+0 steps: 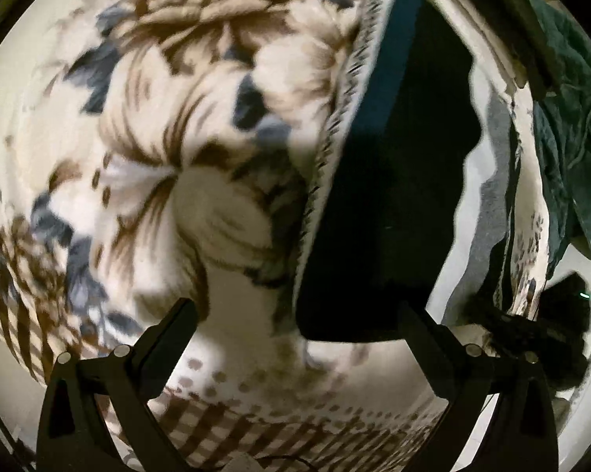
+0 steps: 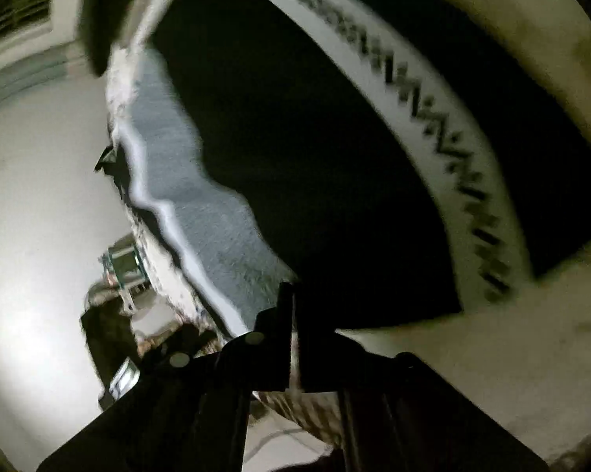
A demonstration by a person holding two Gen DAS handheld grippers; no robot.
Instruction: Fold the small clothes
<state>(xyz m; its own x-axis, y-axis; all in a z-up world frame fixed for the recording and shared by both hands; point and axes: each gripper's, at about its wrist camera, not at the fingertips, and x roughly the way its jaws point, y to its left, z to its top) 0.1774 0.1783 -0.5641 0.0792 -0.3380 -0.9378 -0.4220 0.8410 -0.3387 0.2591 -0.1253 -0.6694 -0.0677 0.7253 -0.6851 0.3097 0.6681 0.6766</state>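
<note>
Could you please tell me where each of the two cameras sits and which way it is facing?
Left wrist: on the left gripper, facing steeply down at the floral blanket; open fingers show.
Right wrist: on the right gripper, angled down along the blanket's edge; closed fingers show.
Shared: the dark garment and the blanket.

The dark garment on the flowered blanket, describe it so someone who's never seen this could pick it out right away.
Start from the big cream blanket with brown and grey flowers that fills the left wrist view. Follow it right to its zigzag-patterned border; the dark garment lies flat just beyond that. It is the one plain, near-black, smooth panel, unlike the crumpled green cloth farther right.
</note>
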